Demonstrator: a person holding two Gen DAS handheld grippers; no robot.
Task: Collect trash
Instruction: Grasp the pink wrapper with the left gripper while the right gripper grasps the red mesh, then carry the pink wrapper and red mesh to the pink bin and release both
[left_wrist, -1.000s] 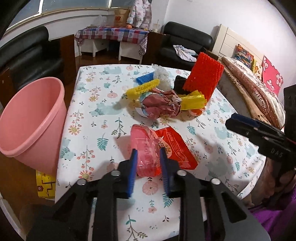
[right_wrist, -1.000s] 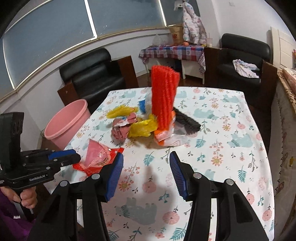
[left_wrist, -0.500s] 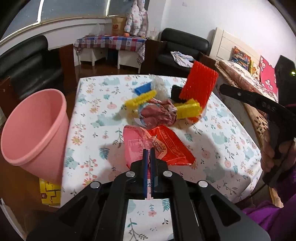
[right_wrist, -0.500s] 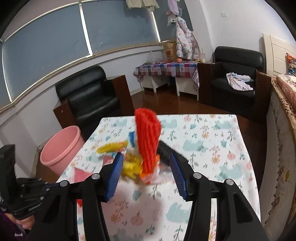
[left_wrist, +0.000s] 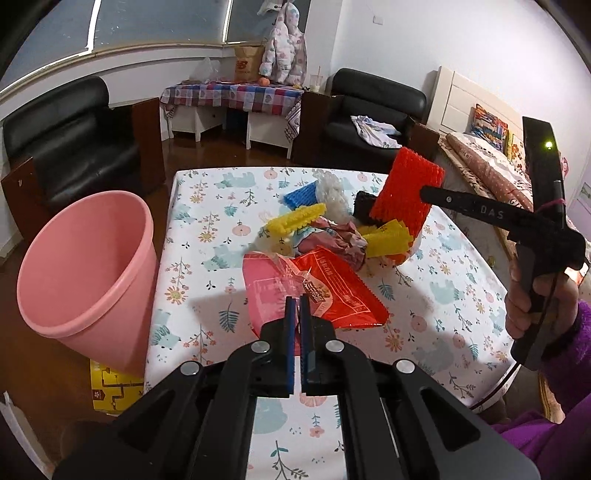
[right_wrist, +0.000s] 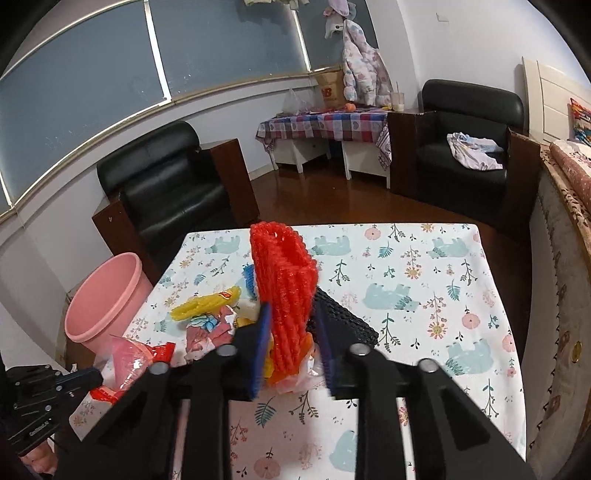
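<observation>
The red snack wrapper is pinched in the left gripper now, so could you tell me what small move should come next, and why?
Probably lift the red snack wrapper clear and swing it left over the pink bin. The left gripper is shut on its near edge, the wrapper partly overlaps the trash pile, and the bin stands open beside the table.

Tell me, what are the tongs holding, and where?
Left tongs pinch the red wrapper at its near edge. Right tongs are closing around the red foam net near its bottom.
</observation>
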